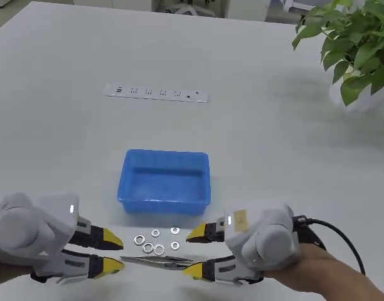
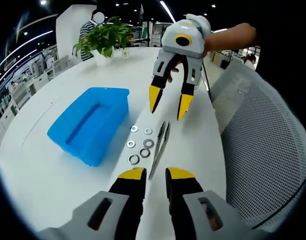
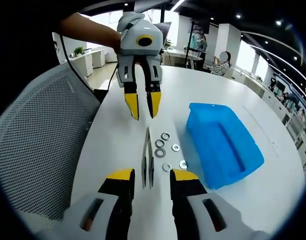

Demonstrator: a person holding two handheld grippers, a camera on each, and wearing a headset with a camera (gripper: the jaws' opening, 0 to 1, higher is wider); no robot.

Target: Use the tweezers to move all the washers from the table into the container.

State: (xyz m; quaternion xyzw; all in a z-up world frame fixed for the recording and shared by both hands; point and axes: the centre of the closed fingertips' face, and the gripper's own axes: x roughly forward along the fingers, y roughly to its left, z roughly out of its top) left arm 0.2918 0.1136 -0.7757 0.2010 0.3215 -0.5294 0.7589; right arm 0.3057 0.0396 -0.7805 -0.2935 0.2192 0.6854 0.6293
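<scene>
Both of mine are spread right now with nothing pinched in either. My left gripper [image 1: 117, 252] and right gripper [image 1: 191, 252] face each other low over the white table [image 1: 273, 157], yellow tips pointing inward. The tweezers [image 1: 157, 260] lie flat on the tabletop between them, not gripped by anything. In the left gripper view they run straight away from my own tips [image 2: 157, 174] toward the other gripper [image 2: 168, 107]. The right gripper view is much the same picture mirrored, with the tweezers [image 3: 148, 160] lying just ahead of the gap in my jaws. The washers [image 1: 155, 241], six as far as I can count, are still on the table in a loose cluster just beyond the tweezers. They sit between the tweezers and the near wall of the blue container [image 1: 164, 204]. Further back there's a white power strip [image 1: 155, 93], plus a potted plant [image 1: 355, 44] at the far right corner.
</scene>
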